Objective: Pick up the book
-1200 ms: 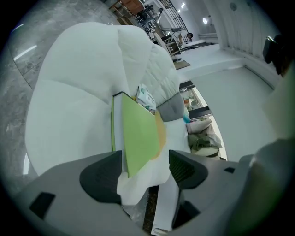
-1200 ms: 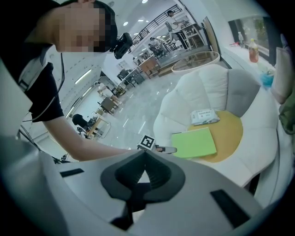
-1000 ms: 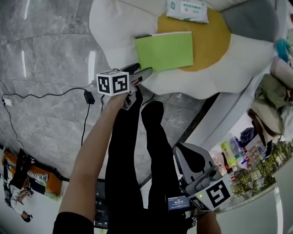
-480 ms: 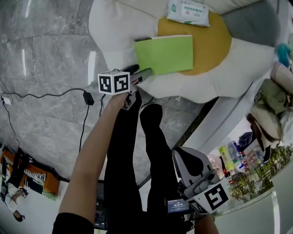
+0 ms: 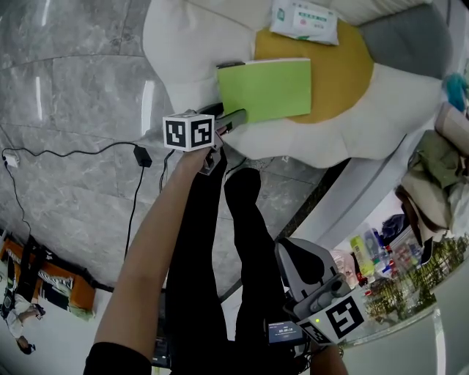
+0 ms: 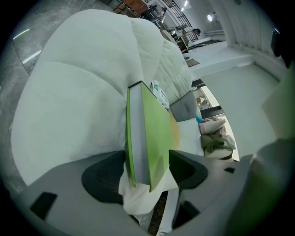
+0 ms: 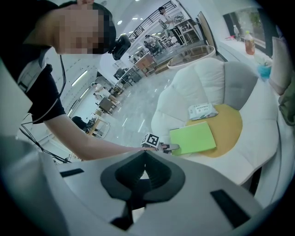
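While the green book [image 5: 265,89] lies flat on the white cushion [image 5: 190,44], half over its yellow centre [image 5: 344,66] and just short of a white packet [image 5: 304,19], the left gripper [image 5: 231,115] is right at the book's near corner, reaching in from the cushion's edge; from the left gripper view the book stands edge-on in the gap, its corner and a fold of white fabric sitting between the two dark pads; set against a second ago, the marker cube [image 5: 189,132] has crept a little nearer the book's edge, and the book itself lies as it did; the jaws are apart by rather more than the book's thickness, one to either side of the corner, and I cannot tell whether either pad touches the cover; the right gripper [image 7: 144,154] is held low and well away from the cushion, by the person's legs, its jaws pressed together with nothing between them.
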Demonstrator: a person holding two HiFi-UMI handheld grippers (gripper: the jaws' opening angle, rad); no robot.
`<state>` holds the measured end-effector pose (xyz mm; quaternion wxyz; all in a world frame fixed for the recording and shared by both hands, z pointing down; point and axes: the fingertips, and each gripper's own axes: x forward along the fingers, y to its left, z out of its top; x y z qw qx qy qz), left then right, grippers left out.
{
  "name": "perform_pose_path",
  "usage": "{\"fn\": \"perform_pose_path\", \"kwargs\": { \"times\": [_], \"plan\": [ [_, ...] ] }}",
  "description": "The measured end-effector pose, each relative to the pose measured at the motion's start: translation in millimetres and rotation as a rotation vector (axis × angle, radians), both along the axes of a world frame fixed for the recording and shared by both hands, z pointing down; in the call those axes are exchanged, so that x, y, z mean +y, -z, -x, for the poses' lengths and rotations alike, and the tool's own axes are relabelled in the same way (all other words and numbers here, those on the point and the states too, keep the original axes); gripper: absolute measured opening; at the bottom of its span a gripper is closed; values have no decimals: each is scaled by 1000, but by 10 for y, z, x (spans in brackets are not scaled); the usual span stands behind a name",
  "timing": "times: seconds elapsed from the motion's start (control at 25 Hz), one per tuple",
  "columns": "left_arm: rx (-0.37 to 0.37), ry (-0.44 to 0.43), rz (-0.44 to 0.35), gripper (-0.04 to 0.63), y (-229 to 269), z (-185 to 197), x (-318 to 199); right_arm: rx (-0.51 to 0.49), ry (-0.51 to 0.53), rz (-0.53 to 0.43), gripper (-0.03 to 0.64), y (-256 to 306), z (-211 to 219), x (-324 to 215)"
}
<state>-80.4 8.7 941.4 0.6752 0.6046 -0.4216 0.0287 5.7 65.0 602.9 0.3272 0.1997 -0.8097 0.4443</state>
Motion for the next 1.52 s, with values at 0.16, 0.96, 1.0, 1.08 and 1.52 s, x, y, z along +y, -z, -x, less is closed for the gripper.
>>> {"fn": "perform_pose_path", "kwargs": {
  "times": [0.16, 0.96, 1.0, 1.08, 1.52],
  "plan": [
    [-10, -1, 13, 316, -49, 11, -4, 1, -6, 3, 15, -11, -7, -11],
    [1, -2, 101, 207, 16, 33, -5, -17, -61, -13, 15, 147, -24, -47],
    [3, -1, 98, 204, 42, 30, -11, -19, -65, -14, 15, 161, -25, -44],
    [4, -4, 92, 196, 93, 27, -18, -27, -75, -16, 15, 185, -25, -35],
    [-4, -69, 43, 164, 475, 82, -158, -74, -138, -30, 15, 374, 19, -65]
  ]
}}
